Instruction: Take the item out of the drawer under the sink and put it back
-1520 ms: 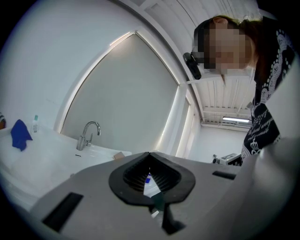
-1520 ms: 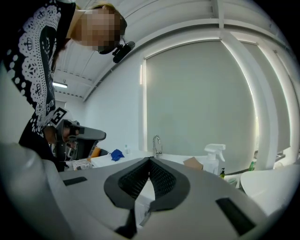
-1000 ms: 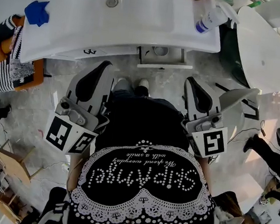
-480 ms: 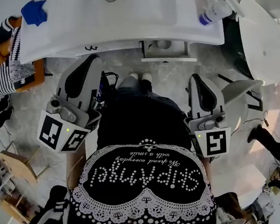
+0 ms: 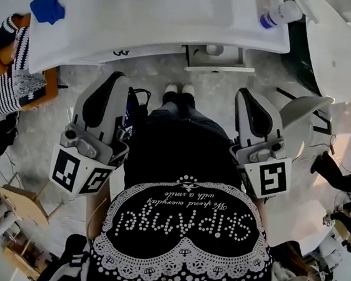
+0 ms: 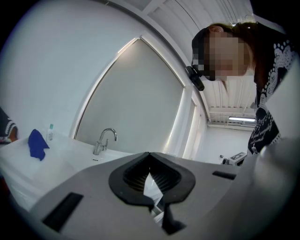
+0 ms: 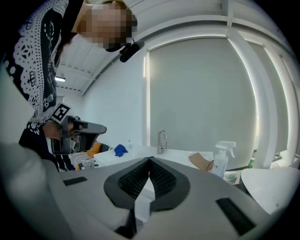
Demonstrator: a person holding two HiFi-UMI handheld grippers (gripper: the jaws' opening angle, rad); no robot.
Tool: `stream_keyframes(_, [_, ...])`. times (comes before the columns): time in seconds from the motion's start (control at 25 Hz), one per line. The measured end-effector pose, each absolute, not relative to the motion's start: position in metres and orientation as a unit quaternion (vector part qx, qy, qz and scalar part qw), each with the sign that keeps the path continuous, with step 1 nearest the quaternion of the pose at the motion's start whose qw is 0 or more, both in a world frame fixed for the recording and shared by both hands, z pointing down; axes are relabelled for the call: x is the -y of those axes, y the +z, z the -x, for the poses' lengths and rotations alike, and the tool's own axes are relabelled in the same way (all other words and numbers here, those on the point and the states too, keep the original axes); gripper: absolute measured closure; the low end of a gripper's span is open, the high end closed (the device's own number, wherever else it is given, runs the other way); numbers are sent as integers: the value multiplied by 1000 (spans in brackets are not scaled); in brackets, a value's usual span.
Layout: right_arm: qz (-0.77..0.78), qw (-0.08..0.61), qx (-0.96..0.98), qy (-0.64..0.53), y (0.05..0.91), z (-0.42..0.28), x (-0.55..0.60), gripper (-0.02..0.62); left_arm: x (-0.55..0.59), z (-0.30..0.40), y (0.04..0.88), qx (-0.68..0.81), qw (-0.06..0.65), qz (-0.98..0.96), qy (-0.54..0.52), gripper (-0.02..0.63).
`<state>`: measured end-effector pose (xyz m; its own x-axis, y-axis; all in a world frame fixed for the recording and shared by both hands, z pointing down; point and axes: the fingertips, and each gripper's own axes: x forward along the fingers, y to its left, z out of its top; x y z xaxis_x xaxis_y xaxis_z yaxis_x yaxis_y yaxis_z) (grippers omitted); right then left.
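Note:
The small white drawer [image 5: 214,58] under the sink [image 5: 177,11] stands pulled out, and a pale round item [image 5: 214,49] lies inside it. My left gripper [image 5: 121,77] is held level at the left of my body, well short of the counter, shut and empty. The right gripper [image 5: 242,94] hangs on the other side, also shut with nothing in it. In the left gripper view the left gripper [image 6: 150,154] points over the basin toward the faucet [image 6: 104,140]. The right gripper [image 7: 150,160] shows the faucet [image 7: 161,140] straight ahead.
A blue cloth [image 5: 47,5] lies on the counter's left end and a spray bottle [image 5: 279,13] stands at its right end, beside a piece of cardboard [image 7: 200,161]. A large white fixture [image 5: 333,54] fills the right side. Striped fabric [image 5: 5,86] sits at the left.
The sink and open drawer have slid toward the top of the head view as I drew back from them. Both grippers shifted slightly with me and stayed shut and empty.

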<state>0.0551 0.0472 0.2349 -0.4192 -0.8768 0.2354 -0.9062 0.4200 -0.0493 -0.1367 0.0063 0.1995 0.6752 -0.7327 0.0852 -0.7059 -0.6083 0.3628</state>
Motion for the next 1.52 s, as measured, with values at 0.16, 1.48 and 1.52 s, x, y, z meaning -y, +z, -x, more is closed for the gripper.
stream_keyframes(0.16, [-532, 88, 838, 83, 233, -46, -49, 578, -10, 150, 199, 403, 184, -896, -36, 601])
stream_keyframes(1.48, [-541, 91, 832, 81, 245, -11, -58, 578, -14, 183, 198, 391, 182, -900, -60, 601])
stream_keyframes(1.52, [-539, 92, 833, 81, 244, -9, -57, 578, -14, 185, 197, 392, 184, -899, -64, 601])
